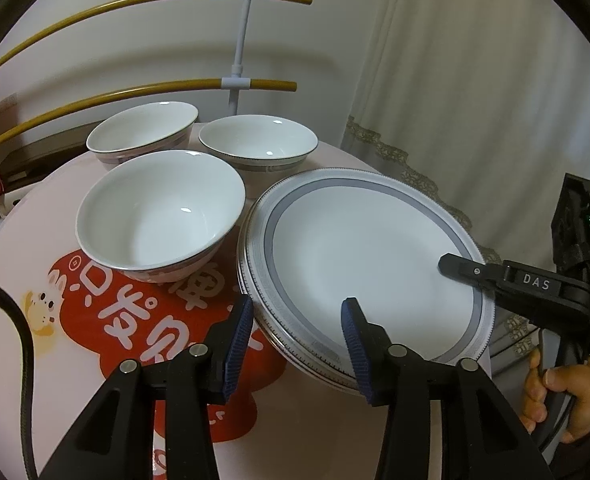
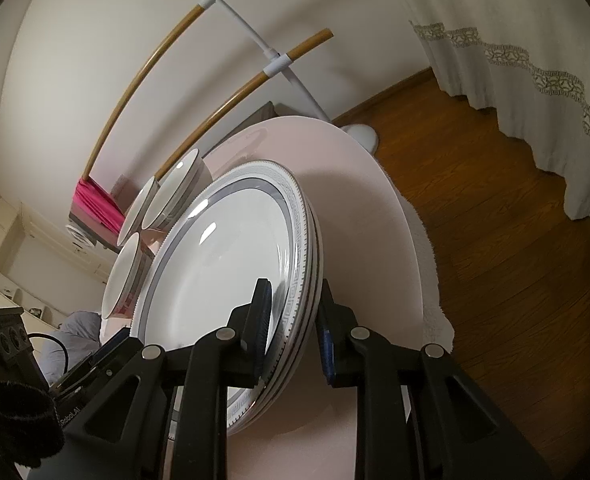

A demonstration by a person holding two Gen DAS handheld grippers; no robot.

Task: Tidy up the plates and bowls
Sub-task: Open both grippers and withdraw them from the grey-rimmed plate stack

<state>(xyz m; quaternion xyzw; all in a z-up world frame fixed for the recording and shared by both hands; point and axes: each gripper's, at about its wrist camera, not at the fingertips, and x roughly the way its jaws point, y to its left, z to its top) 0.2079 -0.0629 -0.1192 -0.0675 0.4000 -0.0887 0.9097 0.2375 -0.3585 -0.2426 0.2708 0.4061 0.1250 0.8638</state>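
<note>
Plates [image 1: 375,248], grey-banded, stacked on right part of round pink table [image 1: 35,216]. Three white bowls [image 1: 163,212] grouped just left of stack and behind it. Left gripper [image 1: 297,344] spread wide, holding nothing; near rim of stack lies between its fingers, untouched. Right gripper [image 2: 295,328] straddles stack rim, one pad over top plate, other beneath; contact unclear. Right view alone shows wood floor [image 2: 495,220]; left view alone shows red print [image 1: 135,312] on table.

Both tongs are matte black plastic linkages with round silver pivot screws and ribbed dark-blue pads [image 1: 237,346]. The right tongs [image 1: 461,268] carry white "DAS" lettering; a bare hand [image 1: 555,392] with dark sleeve grips the handle.
</note>
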